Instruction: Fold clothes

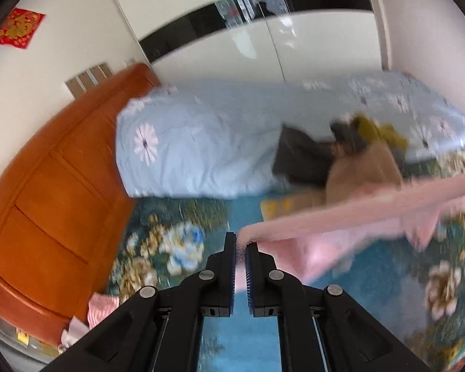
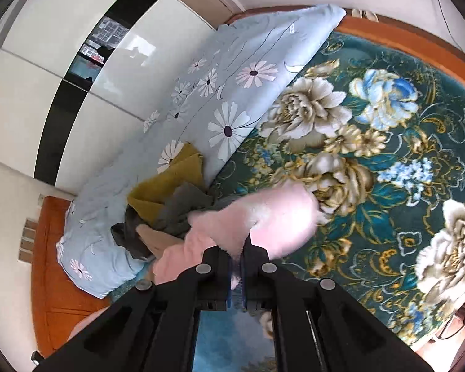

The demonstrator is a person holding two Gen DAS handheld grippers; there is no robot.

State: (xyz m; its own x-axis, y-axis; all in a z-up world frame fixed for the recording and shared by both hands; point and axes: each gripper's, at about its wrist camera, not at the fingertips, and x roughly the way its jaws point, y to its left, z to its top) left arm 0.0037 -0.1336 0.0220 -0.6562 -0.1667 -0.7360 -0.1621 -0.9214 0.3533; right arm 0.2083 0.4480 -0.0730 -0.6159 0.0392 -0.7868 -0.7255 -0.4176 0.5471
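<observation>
A fluffy pink garment (image 1: 341, 220) hangs stretched between my two grippers above the bed's teal floral blanket (image 1: 176, 248). My left gripper (image 1: 240, 245) is shut on one end of it, and the cloth runs off to the right. In the right wrist view my right gripper (image 2: 236, 249) is shut on another part of the pink garment (image 2: 263, 217), which bunches over the fingers. A pile of other clothes, mustard (image 2: 170, 183), dark grey (image 2: 183, 214) and tan (image 1: 362, 170), lies beside the rolled quilt.
A light blue daisy-print quilt (image 1: 195, 152) lies rolled along the far side of the bed (image 2: 232, 93). An orange wooden headboard (image 1: 46, 204) stands at the left. White glossy wardrobe doors (image 2: 62, 46) stand behind the bed. The floral blanket (image 2: 372, 155) covers the mattress.
</observation>
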